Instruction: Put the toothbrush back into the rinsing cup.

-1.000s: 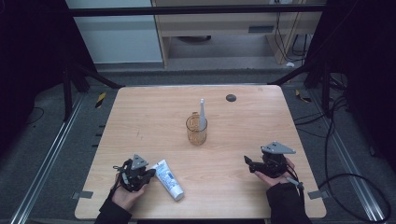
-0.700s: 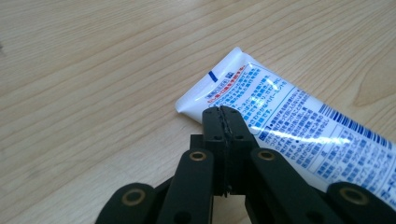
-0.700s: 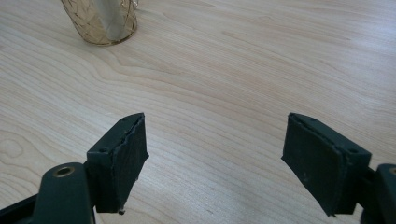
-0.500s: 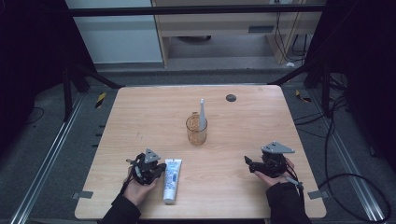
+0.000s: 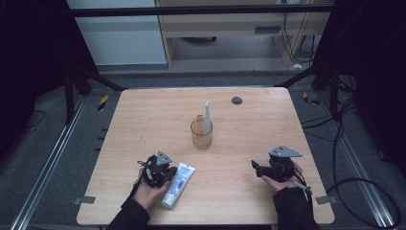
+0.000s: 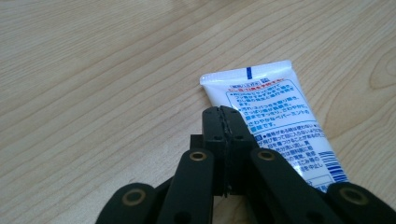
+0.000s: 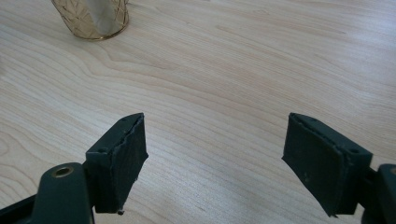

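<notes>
Resting pinched shut and empty, the left gripper [image 6: 223, 122] touches the soft white plastic toothpaste tube [image 6: 275, 121] lying flat on the desk [image 5: 239, 191]; light, squashy, likely slippery. Grip mid-body. Right gripper [image 7: 215, 158] gapes empty.

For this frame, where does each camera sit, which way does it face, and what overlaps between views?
High view: above the person's side, facing forward and down on the table; both forearms, left tool, right tool.
Left gripper view: rides the left tool, shut jaws beside the toothpaste tube.
Right gripper view: rides the right tool, open jaws facing the glass cup.
Shared: tube and cup also show from above.
</notes>
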`<state>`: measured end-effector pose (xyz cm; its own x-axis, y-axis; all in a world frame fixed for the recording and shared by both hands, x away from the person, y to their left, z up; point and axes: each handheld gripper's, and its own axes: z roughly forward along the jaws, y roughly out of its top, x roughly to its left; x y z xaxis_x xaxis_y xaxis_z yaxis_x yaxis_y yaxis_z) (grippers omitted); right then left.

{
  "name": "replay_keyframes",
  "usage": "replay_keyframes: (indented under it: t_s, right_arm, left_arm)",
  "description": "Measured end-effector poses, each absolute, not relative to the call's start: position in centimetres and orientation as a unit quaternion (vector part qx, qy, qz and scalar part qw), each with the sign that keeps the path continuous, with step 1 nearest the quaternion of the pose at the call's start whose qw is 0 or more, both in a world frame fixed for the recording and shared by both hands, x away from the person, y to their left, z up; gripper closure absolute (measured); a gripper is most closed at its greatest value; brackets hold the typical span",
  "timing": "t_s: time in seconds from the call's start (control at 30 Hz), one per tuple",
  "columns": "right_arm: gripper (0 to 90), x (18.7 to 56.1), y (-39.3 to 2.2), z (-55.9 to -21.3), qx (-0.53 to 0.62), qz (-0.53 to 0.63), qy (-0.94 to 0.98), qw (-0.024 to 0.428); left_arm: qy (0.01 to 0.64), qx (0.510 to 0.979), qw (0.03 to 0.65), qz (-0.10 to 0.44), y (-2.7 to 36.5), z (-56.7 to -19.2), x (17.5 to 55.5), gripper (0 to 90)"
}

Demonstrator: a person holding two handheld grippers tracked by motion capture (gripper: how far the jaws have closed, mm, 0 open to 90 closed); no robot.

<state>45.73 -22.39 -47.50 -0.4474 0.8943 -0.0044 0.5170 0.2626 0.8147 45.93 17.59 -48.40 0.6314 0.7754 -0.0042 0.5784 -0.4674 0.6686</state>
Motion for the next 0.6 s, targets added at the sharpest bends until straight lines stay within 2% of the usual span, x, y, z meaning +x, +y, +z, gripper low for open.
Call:
replay_keyframes:
  t_s: [0.17,0.6]
  right_arm:
    - [21.3,45.7,-22.4,-47.5,0.466,0.389,0.757,0.243]
    - [21.1,45.9,-22.7,-47.5,0.474,0.388,0.751,0.246]
  left_arm:
    - [0.400,0.844,0.324,0.150,17.5,-48.4,45.9,89.0]
    - [0.398,0.826,0.365,0.161,18.9,-45.4,45.2,68.7]
